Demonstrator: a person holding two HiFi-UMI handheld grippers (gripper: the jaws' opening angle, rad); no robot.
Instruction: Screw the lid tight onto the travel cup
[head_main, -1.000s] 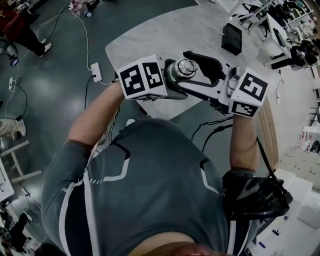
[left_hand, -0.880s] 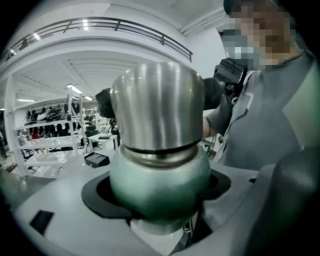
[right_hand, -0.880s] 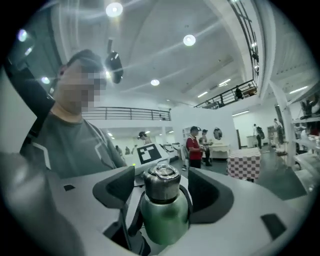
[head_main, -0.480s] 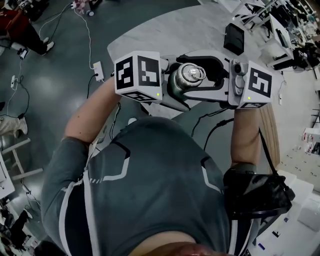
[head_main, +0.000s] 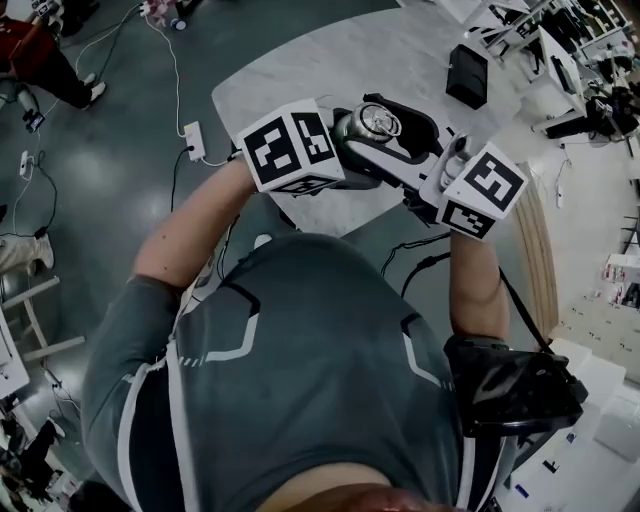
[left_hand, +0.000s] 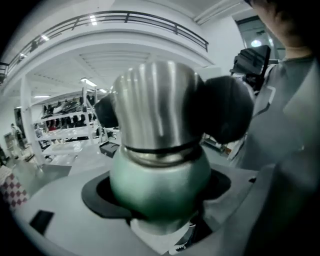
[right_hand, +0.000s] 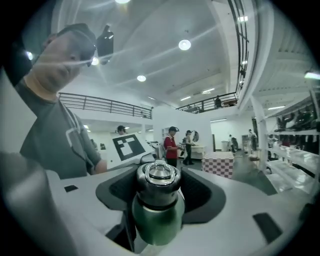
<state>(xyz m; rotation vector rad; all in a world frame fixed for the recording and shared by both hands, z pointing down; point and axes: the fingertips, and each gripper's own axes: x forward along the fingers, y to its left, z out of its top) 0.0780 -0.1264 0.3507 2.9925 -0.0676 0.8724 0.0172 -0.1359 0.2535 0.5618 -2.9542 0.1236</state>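
Left gripper (head_main: 345, 160): jaws clamped on the rounded body of the green metal travel cup (left_hand: 160, 185). The cup sits between the jaws, with its neck projecting past their tips.
Lid: the brushed steel round lid (left_hand: 157, 105) is seated on the cup neck, with a dark seam under its rim. It lies ahead of the left jaws and between the right jaws.
Right gripper (right_hand: 159, 192): jaws have just been closing. The black pads (left_hand: 227, 107) meet the lid on either side.
Step in hand: judged to be a fresh grip on the lid for a tightening turn.
Next move: rotate the right gripper about the lid's axis while the left jaws brace the cup. The squeeze must be firm enough to avoid slipping on smooth steel.
Thread seating: cannot tell.
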